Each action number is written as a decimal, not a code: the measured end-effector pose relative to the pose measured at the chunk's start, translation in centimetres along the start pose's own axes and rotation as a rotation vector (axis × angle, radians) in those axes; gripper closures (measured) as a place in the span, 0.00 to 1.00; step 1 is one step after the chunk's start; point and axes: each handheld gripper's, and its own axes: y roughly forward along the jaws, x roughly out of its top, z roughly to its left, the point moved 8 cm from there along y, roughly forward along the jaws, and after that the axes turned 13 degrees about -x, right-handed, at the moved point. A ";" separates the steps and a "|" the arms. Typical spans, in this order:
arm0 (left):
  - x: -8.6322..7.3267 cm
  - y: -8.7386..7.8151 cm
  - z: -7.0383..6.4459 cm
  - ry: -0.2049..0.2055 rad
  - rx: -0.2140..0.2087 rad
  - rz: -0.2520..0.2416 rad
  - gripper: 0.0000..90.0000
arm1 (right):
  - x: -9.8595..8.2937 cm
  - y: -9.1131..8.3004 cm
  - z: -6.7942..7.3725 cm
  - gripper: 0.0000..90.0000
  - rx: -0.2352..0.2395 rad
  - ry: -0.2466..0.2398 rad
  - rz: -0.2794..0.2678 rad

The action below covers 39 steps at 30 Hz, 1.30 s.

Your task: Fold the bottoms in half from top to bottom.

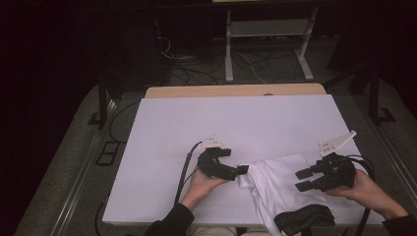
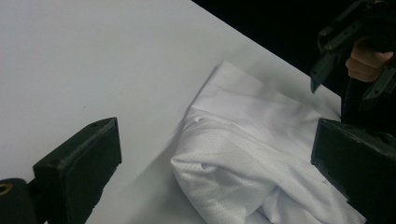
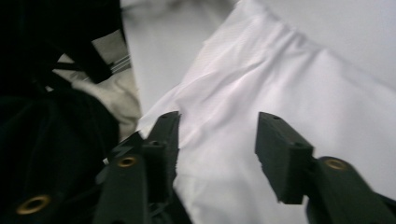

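Note:
A crumpled white garment (image 1: 278, 184) lies at the front right of the white tabletop (image 1: 221, 123), with a black band (image 1: 305, 217) on its near end. My left gripper (image 1: 242, 170) points right at the garment's left edge. In the left gripper view it (image 2: 215, 158) stands wide open, with a bunched fold of the white mesh cloth (image 2: 243, 158) lying between the jaws. My right gripper (image 1: 301, 180) hovers over the garment's right part, pointing left. Its jaws (image 3: 219, 140) are open above smooth white cloth (image 3: 289, 84), holding nothing.
A wooden strip (image 1: 236, 90) runs along the table's far edge. Beyond it stand grey metal legs (image 1: 228, 54) and loose cables (image 1: 196, 73) on the floor. Dark fabric (image 3: 51, 140) lies left of the right gripper's jaws. The other gripper (image 2: 343, 44) appears at top right.

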 end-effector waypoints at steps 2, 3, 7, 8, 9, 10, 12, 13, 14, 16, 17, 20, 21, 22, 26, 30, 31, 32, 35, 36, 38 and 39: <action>0.0 0.2 0.1 -0.008 0.000 0.004 0.01 | 0.2 0.0 -0.6 0.41 -0.020 0.017 -0.009; 0.0 0.2 0.2 -0.013 0.000 0.007 0.01 | 0.3 0.0 -1.0 0.39 -0.023 0.028 -0.014; 0.0 0.4 0.4 -0.030 0.001 0.008 0.01 | 0.7 0.0 -2.5 0.26 -0.053 0.077 -0.044; 0.0 0.5 0.5 -0.035 0.002 0.008 0.01 | 0.7 0.0 -2.9 0.22 -0.059 0.092 -0.048; 0.0 0.5 0.6 -0.038 0.003 0.007 0.01 | 0.7 0.1 -3.2 0.19 -0.068 0.102 -0.051; 0.1 0.6 0.7 -0.045 0.002 0.009 0.01 | 0.7 0.1 -3.5 0.18 -0.075 0.110 -0.052; 0.1 0.7 0.9 -0.053 0.003 0.010 0.01 | 0.7 0.2 -4.2 0.15 -0.087 0.128 -0.060; 0.2 0.7 0.9 -0.057 0.004 0.009 0.01 | 0.7 0.3 -4.4 0.15 -0.094 0.133 -0.064; 0.2 0.8 1.0 -0.060 0.004 0.010 0.01 | 0.7 0.3 -4.6 0.14 -0.098 0.137 -0.066; 0.2 0.9 1.1 -0.070 0.004 0.014 0.01 | 0.8 0.3 -5.1 0.10 -0.109 0.149 -0.076; 0.2 0.9 1.2 -0.072 0.003 0.013 0.01 | 0.8 0.4 -5.4 0.08 -0.120 0.153 -0.079; 0.2 1.2 1.4 -0.086 0.004 0.018 0.01 | 0.7 0.6 -6.0 0.06 -0.135 0.156 -0.079; 0.2 1.2 1.5 -0.089 0.004 0.019 0.01 | 0.7 0.6 -6.2 0.05 -0.137 0.161 -0.079; 0.1 1.3 1.6 -0.095 0.006 0.021 0.01 | 0.7 0.7 -6.4 0.04 -0.142 0.162 -0.082; 0.0 1.5 2.0 -0.110 0.008 0.032 0.01 | 0.5 0.9 -7.4 0.03 -0.171 0.164 -0.073; -0.1 1.7 2.4 -0.135 0.013 0.040 0.01 | 0.5 1.1 -8.6 0.04 -0.196 0.178 -0.069; -0.2 1.8 2.5 -0.139 0.013 0.044 0.01 | 0.5 1.2 -8.8 0.04 -0.200 0.182 -0.068; -0.2 1.8 2.6 -0.144 0.014 0.049 0.01 | 0.4 1.3 -9.1 0.05 -0.207 0.187 -0.066; -0.4 2.1 2.8 -0.163 0.010 0.061 0.01 | 0.2 1.7 -9.7 0.07 -0.212 0.196 -0.057; -0.5 2.2 2.8 -0.170 0.004 0.067 0.01 | 0.2 1.8 -9.8 0.08 -0.211 0.199 -0.054; -0.7 2.4 2.9 -0.188 -0.008 0.078 0.01 | 0.1 1.9 -10.2 0.10 -0.217 0.207 -0.050; -0.7 2.5 3.0 -0.190 -0.013 0.082 0.01 | 0.1 2.0 -10.4 0.12 -0.219 0.213 -0.047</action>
